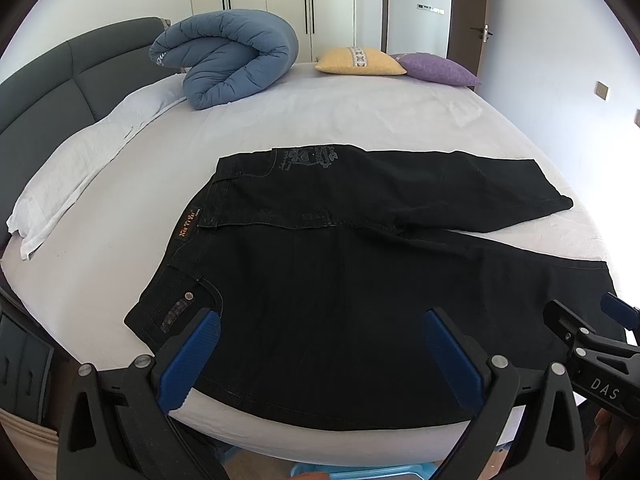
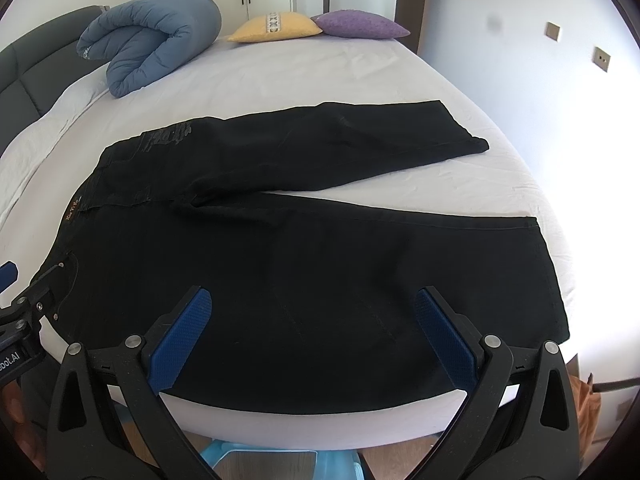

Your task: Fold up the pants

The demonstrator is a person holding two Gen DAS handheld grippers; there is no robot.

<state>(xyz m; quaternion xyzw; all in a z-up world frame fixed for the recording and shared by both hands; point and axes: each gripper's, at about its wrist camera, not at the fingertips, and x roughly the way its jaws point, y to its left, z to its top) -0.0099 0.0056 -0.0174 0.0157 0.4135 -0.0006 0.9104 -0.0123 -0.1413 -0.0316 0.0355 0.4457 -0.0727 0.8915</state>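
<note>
Black pants (image 1: 340, 280) lie flat on the white bed, waistband to the left, legs spread apart to the right; they also show in the right wrist view (image 2: 300, 264). The far leg (image 2: 360, 140) angles away from the near leg (image 2: 440, 272). My left gripper (image 1: 320, 344) is open and empty, hovering over the near edge by the waist pocket. My right gripper (image 2: 312, 328) is open and empty, over the near leg's edge. The right gripper's tip shows at the right of the left wrist view (image 1: 592, 340).
A rolled blue duvet (image 1: 228, 56) lies at the far left of the bed. A yellow pillow (image 1: 360, 62) and a purple pillow (image 1: 440, 68) sit at the far edge. A grey headboard (image 1: 60, 76) stands left. The bed's near edge (image 2: 320, 420) is below my grippers.
</note>
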